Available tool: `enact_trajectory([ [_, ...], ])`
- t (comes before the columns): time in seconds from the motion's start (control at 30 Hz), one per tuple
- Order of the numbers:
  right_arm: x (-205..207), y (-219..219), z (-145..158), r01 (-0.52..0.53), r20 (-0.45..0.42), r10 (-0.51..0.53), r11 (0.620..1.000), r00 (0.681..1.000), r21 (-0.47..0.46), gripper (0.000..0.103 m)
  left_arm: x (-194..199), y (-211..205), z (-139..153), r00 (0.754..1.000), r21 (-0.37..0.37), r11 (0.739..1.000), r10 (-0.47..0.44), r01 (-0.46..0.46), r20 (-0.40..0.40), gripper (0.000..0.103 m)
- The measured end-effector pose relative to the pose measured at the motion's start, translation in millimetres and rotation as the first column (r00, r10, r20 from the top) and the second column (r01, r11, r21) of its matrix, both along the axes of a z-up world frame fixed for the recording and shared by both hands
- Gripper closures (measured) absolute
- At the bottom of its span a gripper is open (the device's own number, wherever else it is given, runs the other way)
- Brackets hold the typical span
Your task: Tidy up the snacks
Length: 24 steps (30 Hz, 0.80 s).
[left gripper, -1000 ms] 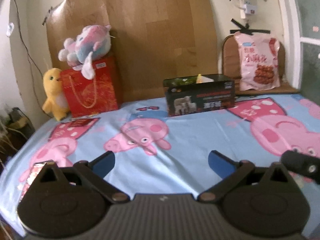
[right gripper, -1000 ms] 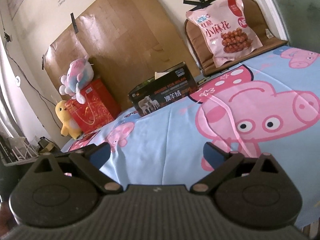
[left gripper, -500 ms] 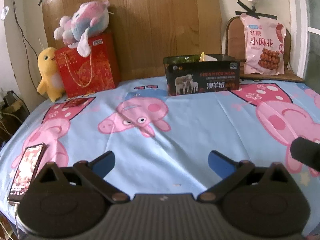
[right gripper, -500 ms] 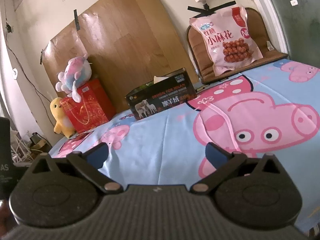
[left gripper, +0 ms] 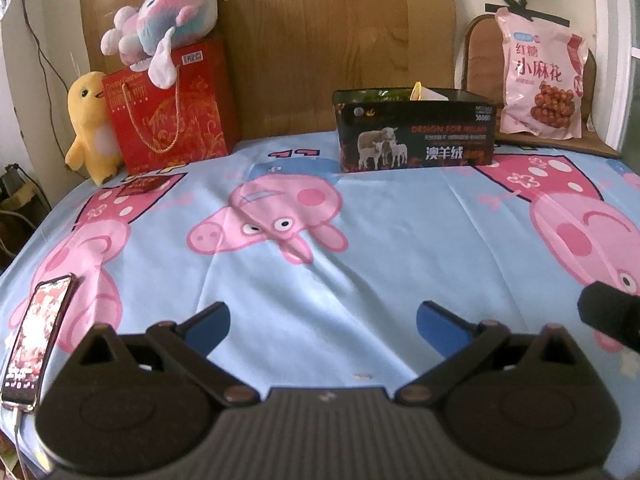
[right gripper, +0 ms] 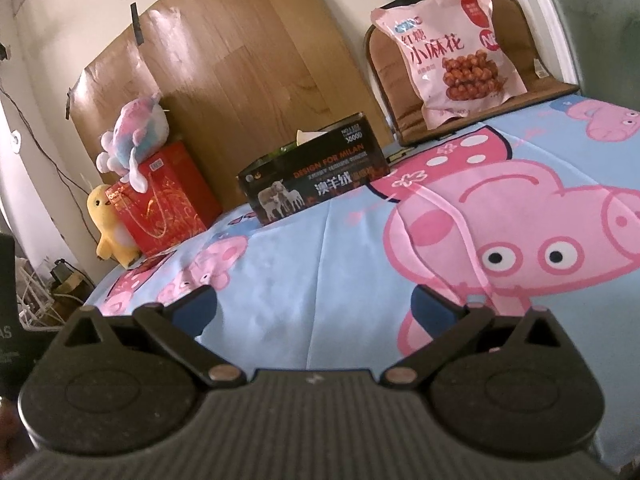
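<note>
A pink snack bag [left gripper: 542, 76] [right gripper: 450, 56] printed with brown twists leans upright against a brown chair back at the far right. A dark box [left gripper: 414, 130] [right gripper: 314, 174] with sheep printed on it stands at the far middle of the table, with packets poking out of its top. My left gripper [left gripper: 322, 324] hovers open over the near table, nothing between its blue pads. My right gripper [right gripper: 314, 308] is open too, empty, low over the cloth. A black part of the right gripper [left gripper: 608, 314] shows at the right edge of the left wrist view.
A pig-patterned blue cloth [left gripper: 400, 232] covers the table. A red gift bag [left gripper: 168, 108] topped by a pastel plush [left gripper: 160, 20], plus a yellow duck plush [left gripper: 90, 128], stand far left. A phone [left gripper: 36, 336] lies at the near left edge. Brown board [left gripper: 340, 40] covers the wall.
Both cameras have moved forward and tipped downward, so the box and snack bag look nearer. Both grippers stay open and empty.
</note>
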State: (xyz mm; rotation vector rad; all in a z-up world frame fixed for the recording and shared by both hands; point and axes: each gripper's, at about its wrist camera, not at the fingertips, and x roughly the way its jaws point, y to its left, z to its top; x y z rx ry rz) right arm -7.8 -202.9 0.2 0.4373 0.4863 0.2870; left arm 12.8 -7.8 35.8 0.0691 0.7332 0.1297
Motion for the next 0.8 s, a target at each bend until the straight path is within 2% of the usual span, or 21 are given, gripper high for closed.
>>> enact_trajectory([
  [0.43, 14, 0, -8, 0.007, -0.027, -0.007, 1.0, 1.0, -0.004, 0.0, 16, 2, -10, 1.0, 0.009, 1.0, 0.022, -0.022, -0.02, 0.0],
  [0.8, 21, -3, -12, 0.015, -0.041, -0.015, 1.0, 0.999, -0.007, 0.0, 24, -1, -14, 0.999, 0.004, 1.0, 0.007, -0.007, -0.033, 0.0],
])
